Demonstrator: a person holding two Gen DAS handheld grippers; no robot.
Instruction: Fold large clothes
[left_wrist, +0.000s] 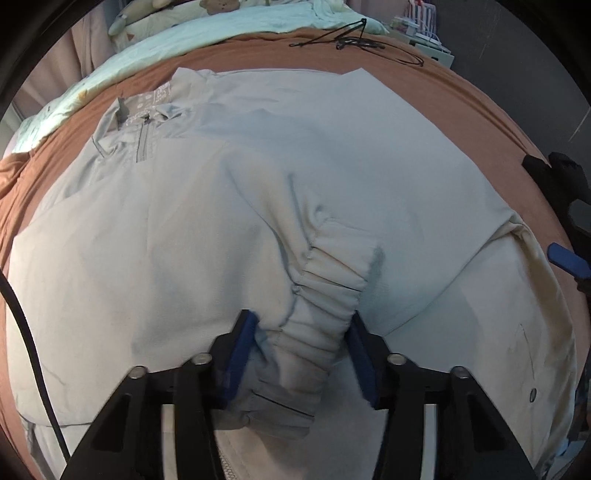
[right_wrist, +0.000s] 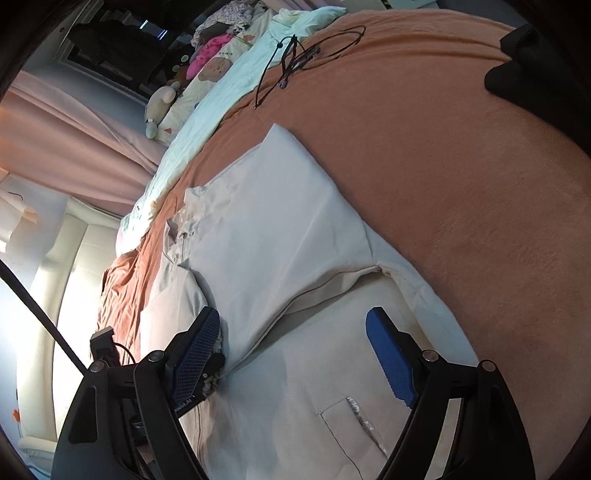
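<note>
A large pale grey jacket (left_wrist: 332, 155) lies spread on the orange bedsheet (left_wrist: 461, 110), collar and zip at the far left. One sleeve is folded across the body. Its ribbed cuff (left_wrist: 317, 317) sits between the blue pads of my left gripper (left_wrist: 301, 328), which press on it from both sides. My right gripper (right_wrist: 295, 325) is open and empty, hovering over the jacket (right_wrist: 280, 229) near its chest pocket (right_wrist: 354, 424); its blue pad (left_wrist: 567, 260) shows at the right edge of the left wrist view.
A black cord (left_wrist: 354, 37) lies on the sheet beyond the jacket. A pale green quilt (left_wrist: 207, 33) and stuffed toys (right_wrist: 162, 103) are at the far side of the bed. Pink curtains (right_wrist: 66, 140) hang left. A black object (right_wrist: 513, 74) sits at the far right.
</note>
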